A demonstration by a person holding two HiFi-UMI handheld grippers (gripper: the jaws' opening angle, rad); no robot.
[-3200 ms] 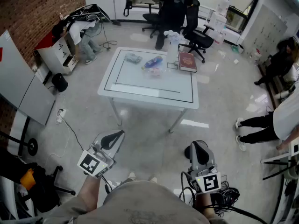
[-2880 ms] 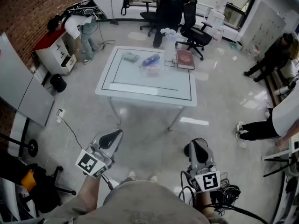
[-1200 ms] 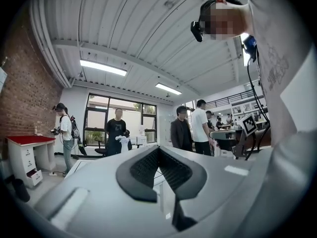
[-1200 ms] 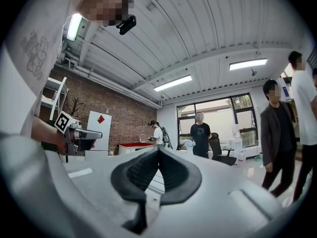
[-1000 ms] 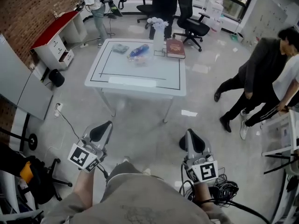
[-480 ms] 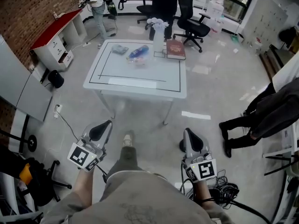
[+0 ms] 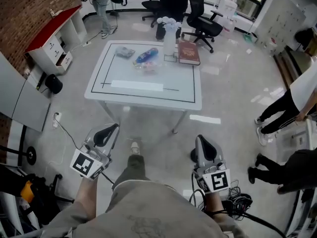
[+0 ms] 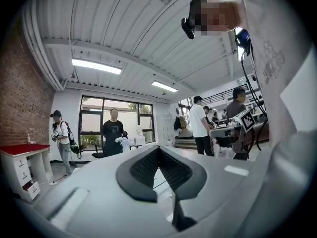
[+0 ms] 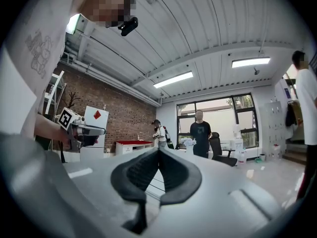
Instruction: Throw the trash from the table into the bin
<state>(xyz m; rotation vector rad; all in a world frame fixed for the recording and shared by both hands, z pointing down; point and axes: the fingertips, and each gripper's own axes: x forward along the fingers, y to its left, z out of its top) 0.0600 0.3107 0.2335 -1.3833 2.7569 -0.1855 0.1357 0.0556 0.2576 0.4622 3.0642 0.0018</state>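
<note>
both grippers are held low and level in front of the person, well short of the table (image 7: 143, 101), and neither carries anything. the left gripper (image 7: 111, 129) has its two dark pads pressed together at the tip, with nothing between them; its own view (image 8: 158, 150) shows the ribbed pads meeting in a closed v. the right gripper (image 7: 202, 141) is the same, jaws fully together and empty, as its own view (image 9: 158, 151) confirms. the trash is all on the far half of the white table: a blue bottle (image 7: 146, 55) lies on its side near the far edge, a grey packet (image 7: 125, 52) sits just left of it, and a crumpled clear wrapper (image 7: 145, 67) lies just in front of the bottle (hard to make out against the pale top). to the right of these a red book (image 7: 188, 52) lies flat, and a vase of white flowers (image 7: 169, 32) stands at the far edge between bottle and book. the near half of the tabletop holds only a pale strip inside the black border line. a small black round container (image 7: 52, 83) stands on the floor to the left of the table, beside a red-topped cabinet (image 7: 49, 31); whether it is the bin i cannot tell. black office chairs (image 7: 203, 20) stand beyond the table, and a bystander in a white top and dark trousers (image 7: 290, 108) stands at the right. the wearer's shoe (image 7: 134, 147) shows between the two grippers.
</note>
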